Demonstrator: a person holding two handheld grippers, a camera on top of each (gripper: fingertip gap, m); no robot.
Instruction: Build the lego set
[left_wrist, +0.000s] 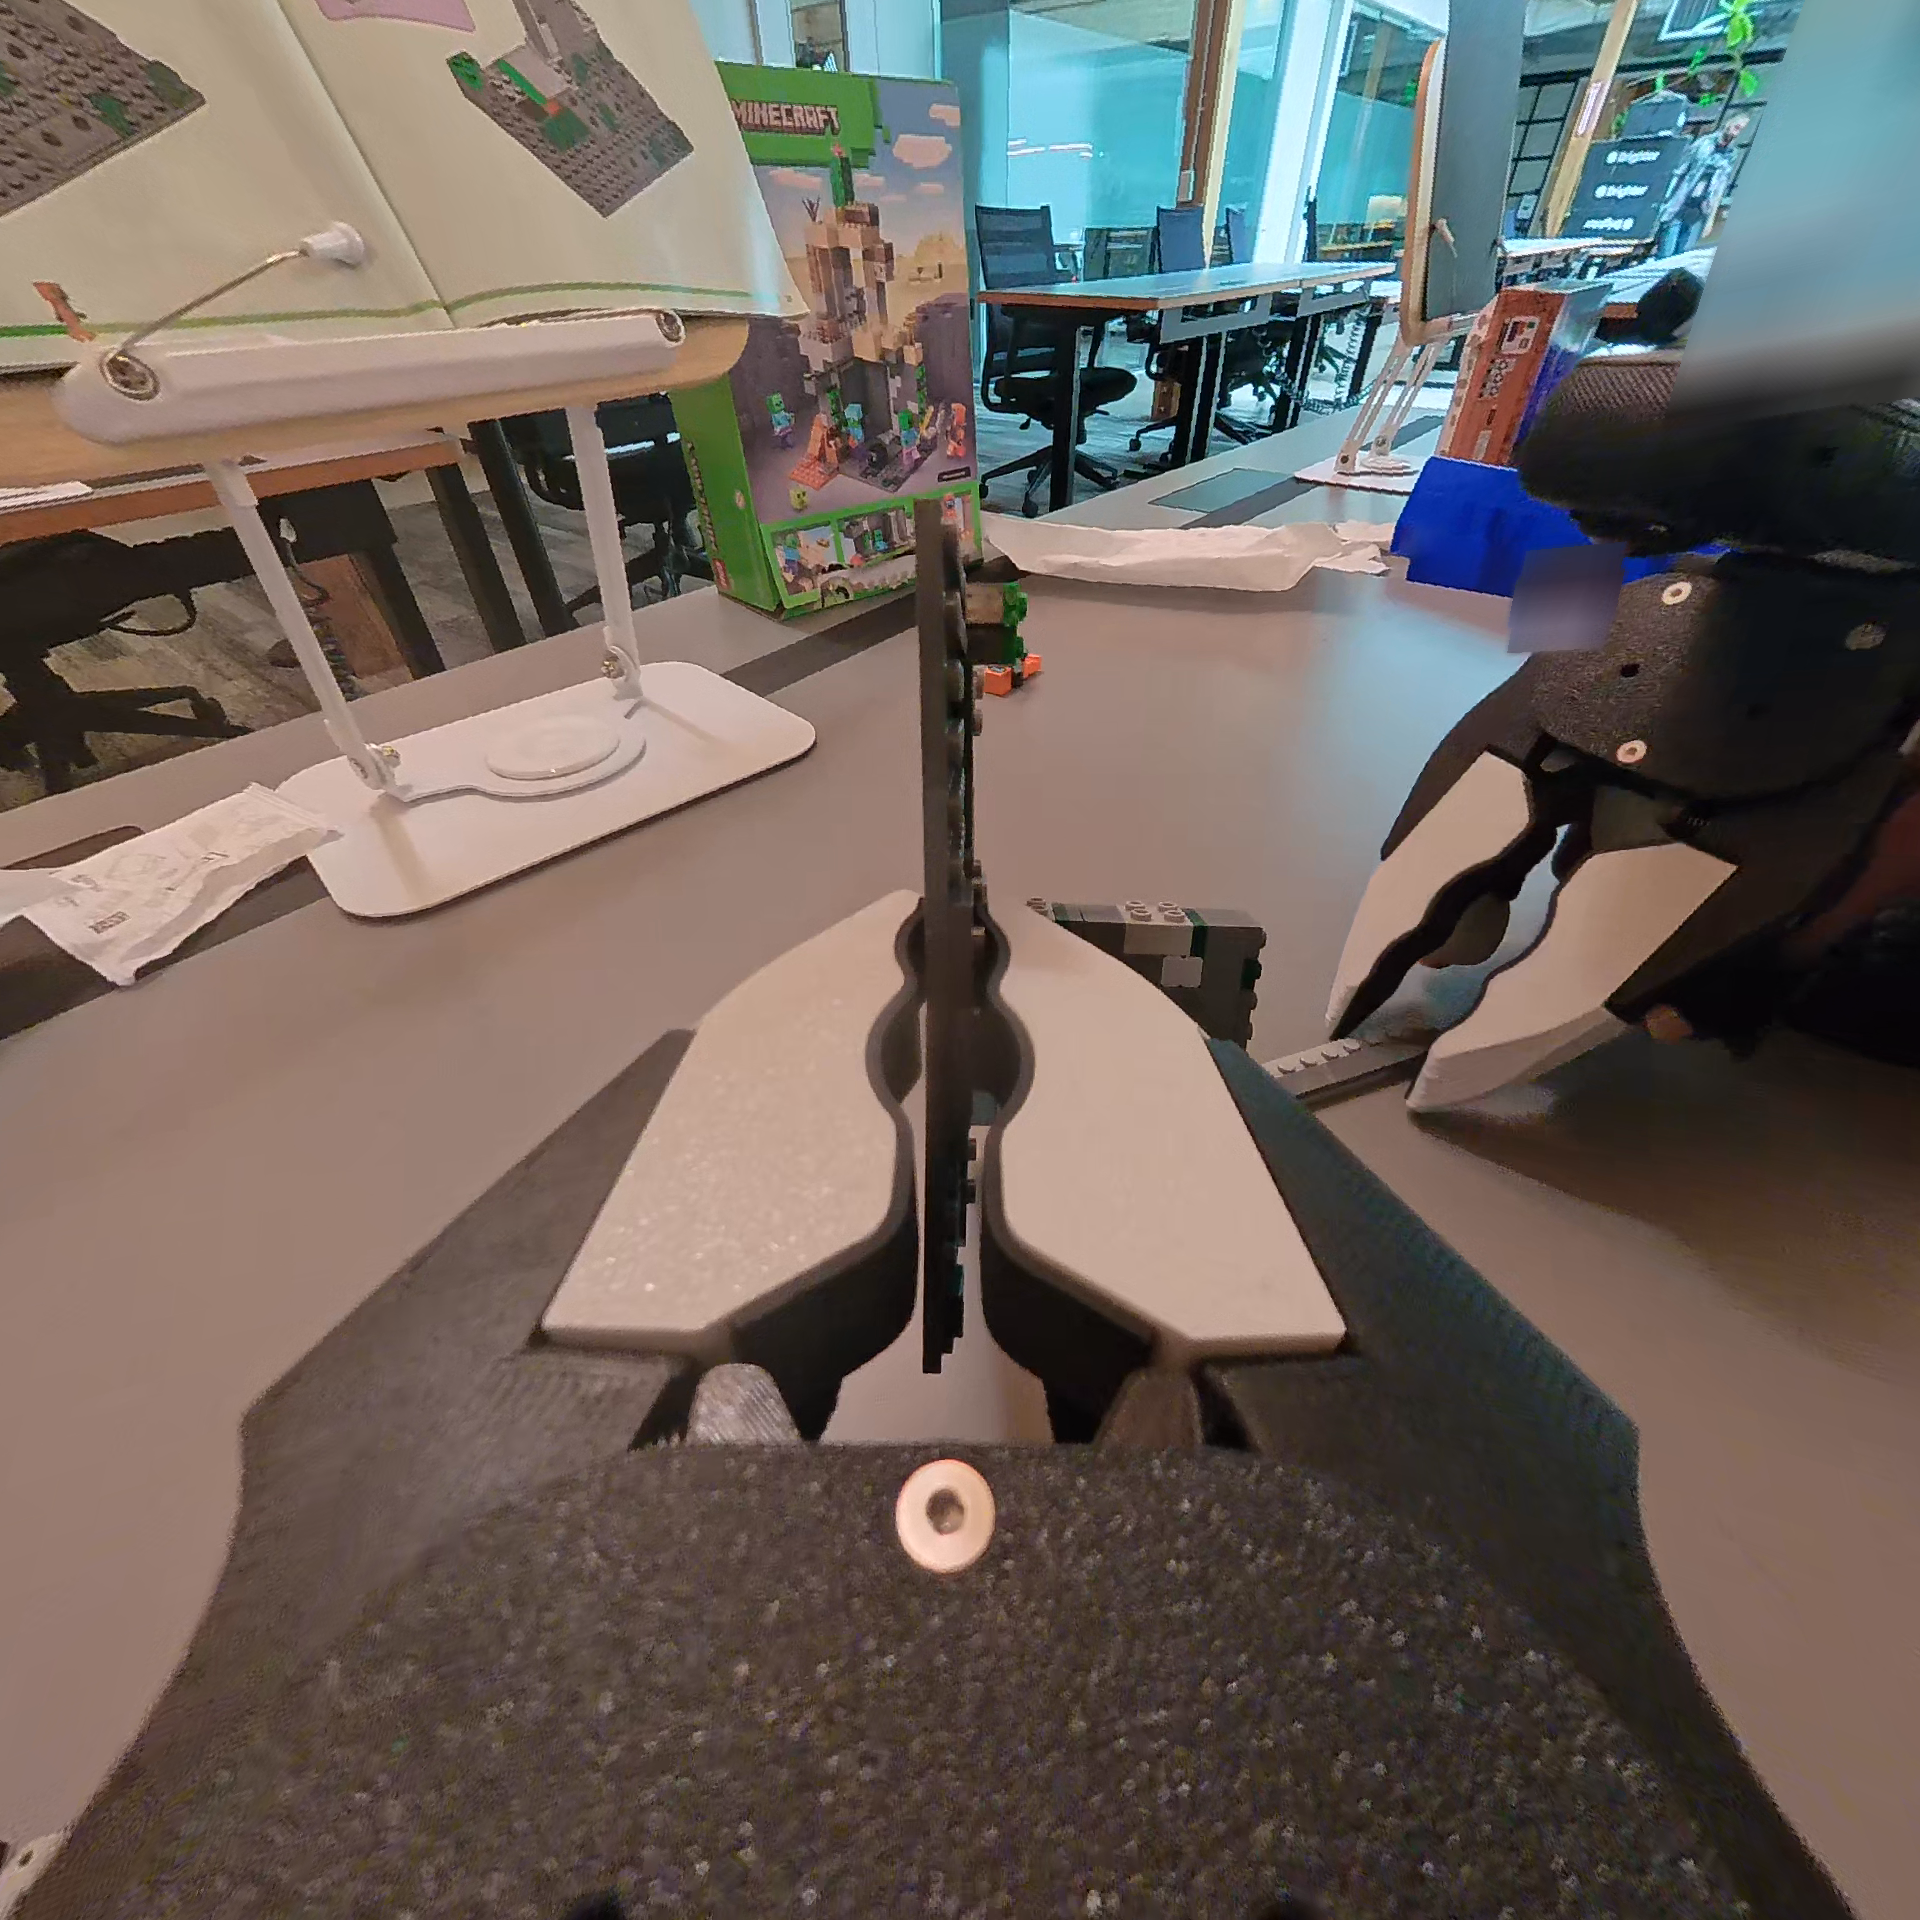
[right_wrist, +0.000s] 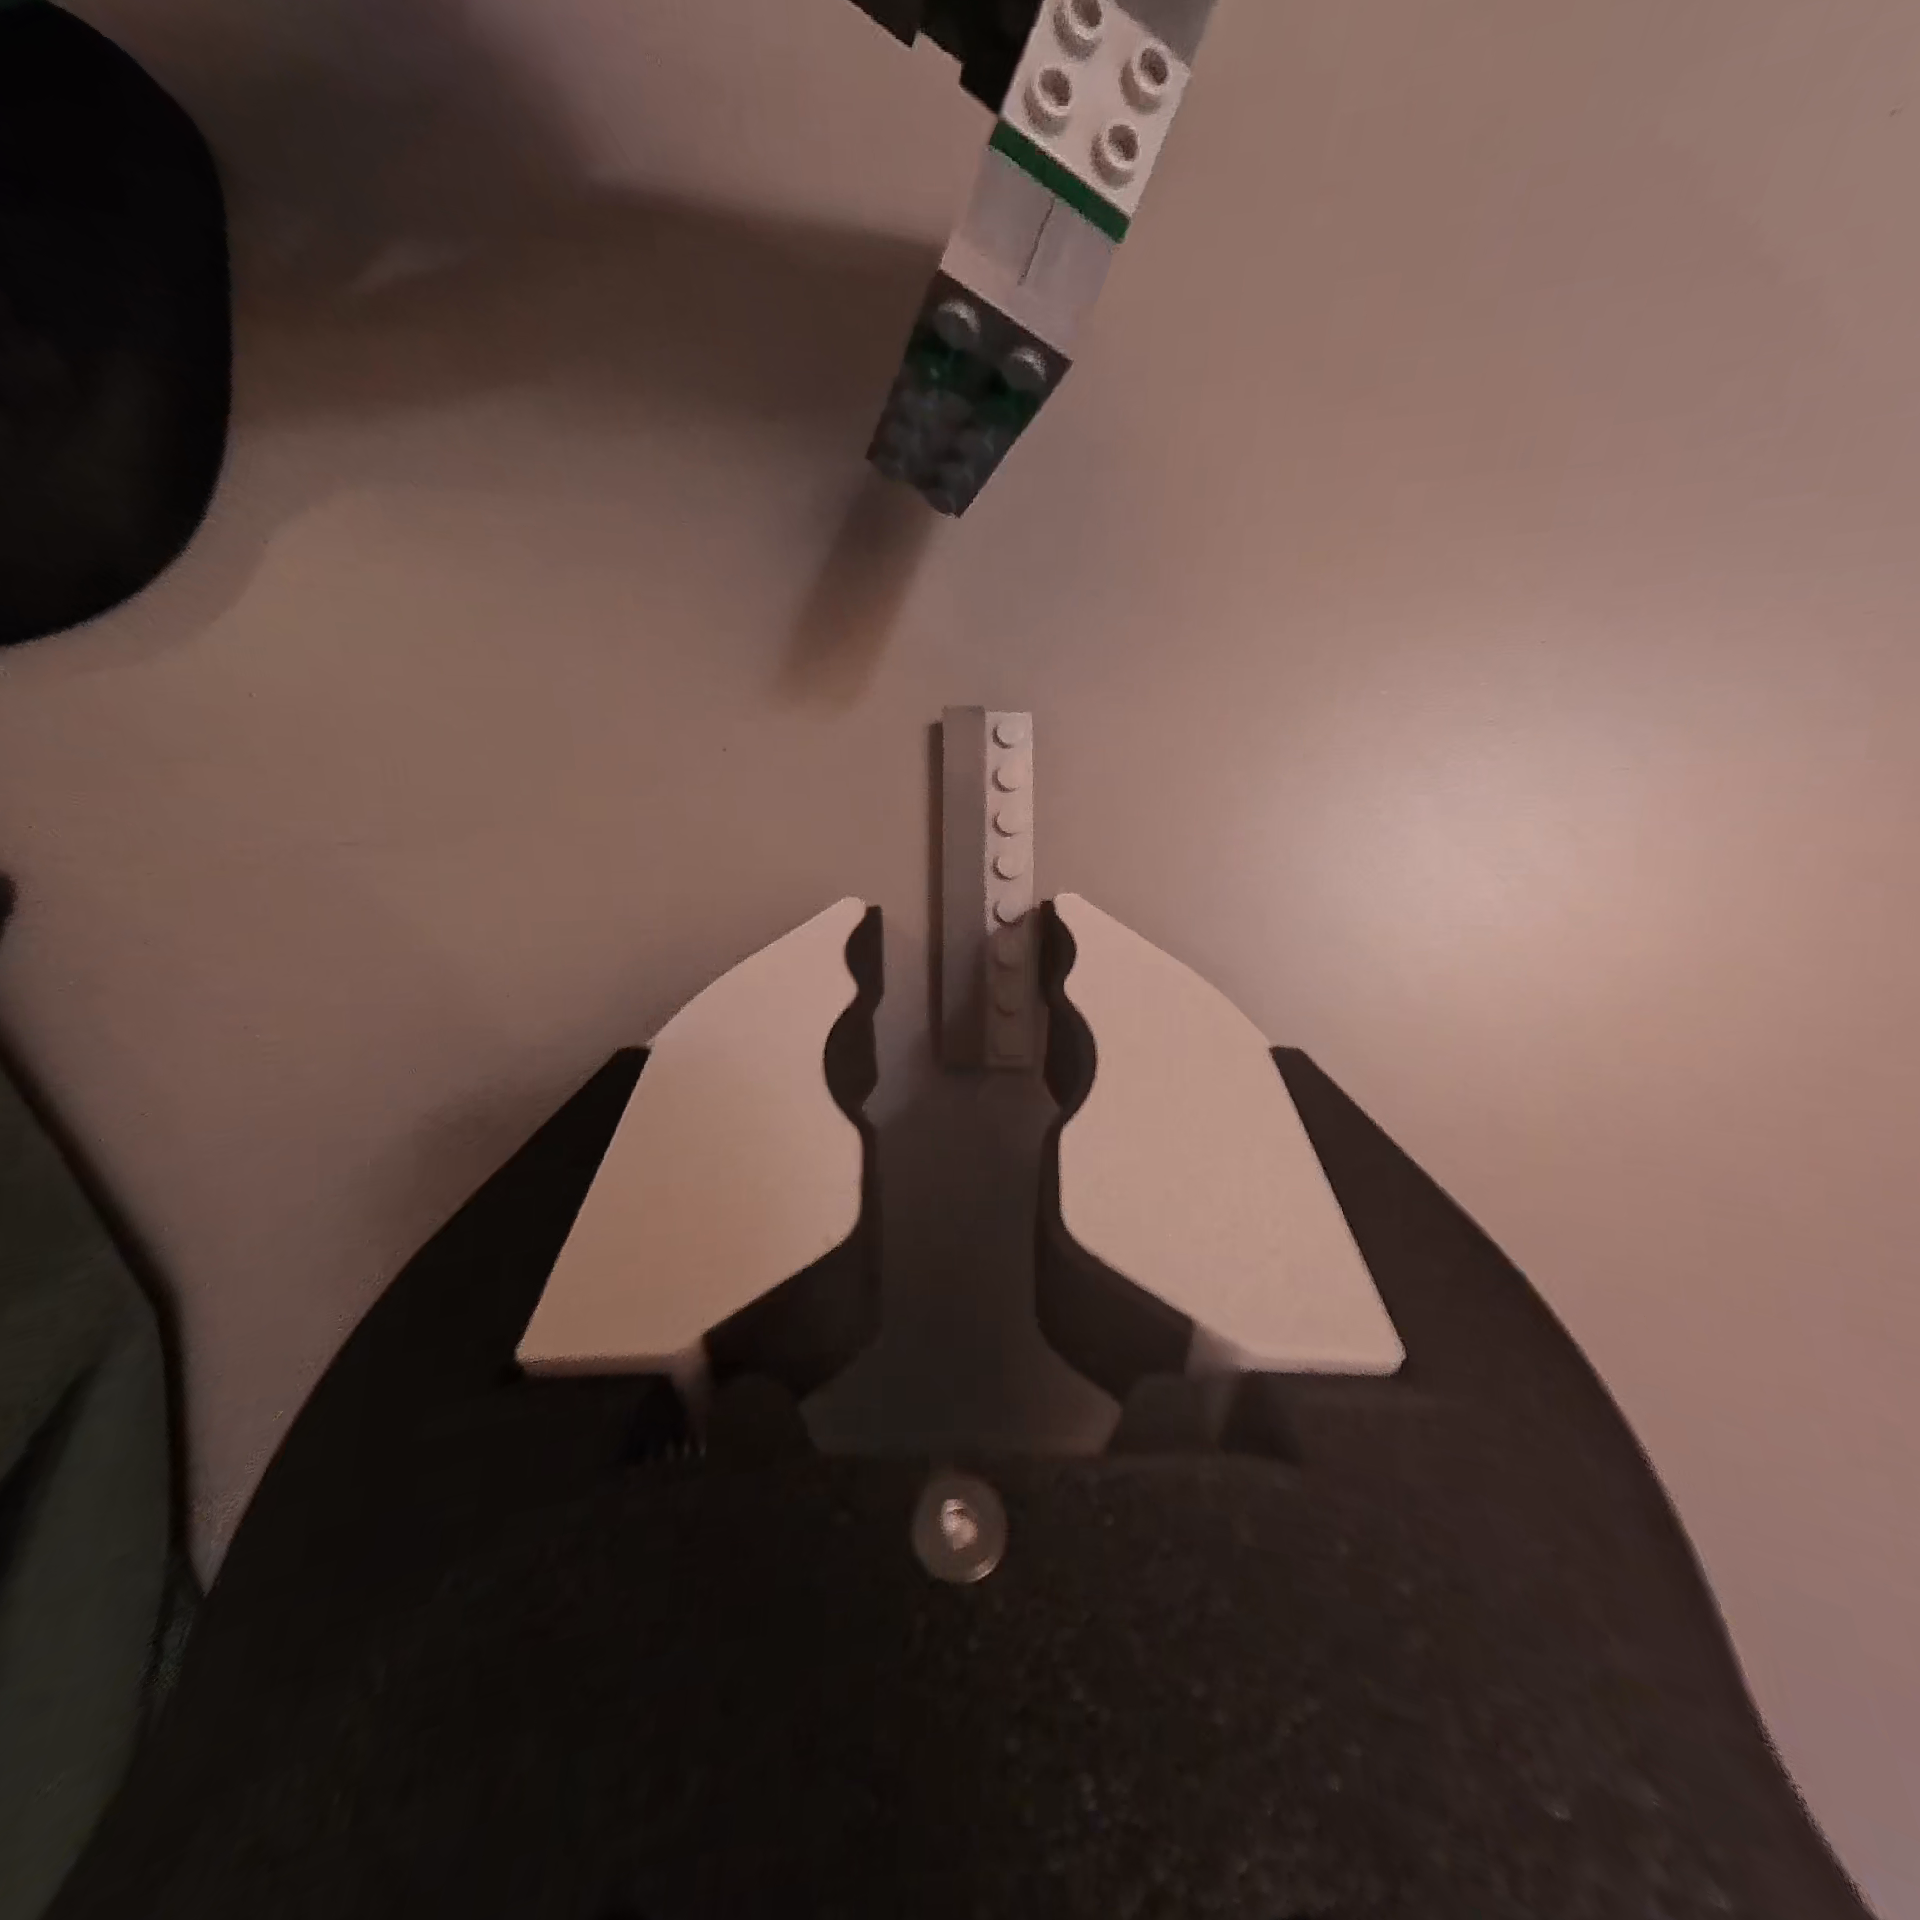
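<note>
In the left wrist view, the left gripper (left_wrist: 951, 997) is seen pressed onto a dark grey studded plate (left_wrist: 943, 790), which is held upright on edge between the white fingers (left_wrist: 769, 1122), its studs facing toward 3 o'clock and its upper edge rising toward 12 o'clock. Just beyond the fingers, toward 1 o'clock, a small grey and green brick assembly (left_wrist: 1174, 961) is seen resting on the grey table (left_wrist: 520, 1091). At 3 o'clock the right gripper (left_wrist: 1403, 1039) is seen angled down at the table, its tips over a long grey brick (left_wrist: 1340, 1070) lying flat. In the right wrist view, the right gripper (right_wrist: 961, 914) is spread, and the long grey brick (right_wrist: 987, 894) is seen lying on the table (right_wrist: 1455, 727) between the fingertips (right_wrist: 1075, 920); its near half sits inside the gap, close against the finger toward 3 o'clock, though contact cannot be confirmed. At 12 o'clock the brick assembly (right_wrist: 1018, 260) is shown with white, green and dark pieces. Farther out in the left wrist view, a white book stand (left_wrist: 540, 769) at 10 o'clock carries an open instruction booklet (left_wrist: 343, 156), and crumpled paper (left_wrist: 166, 894) lies at 9 o'clock. The green set box (left_wrist: 852, 343) is stood closed at 12 o'clock, its contents hidden, with a small brick build (left_wrist: 1003, 634) in front and a blue bin (left_wrist: 1475, 530) at 2 o'clock, whose contents cannot be made out.
</note>
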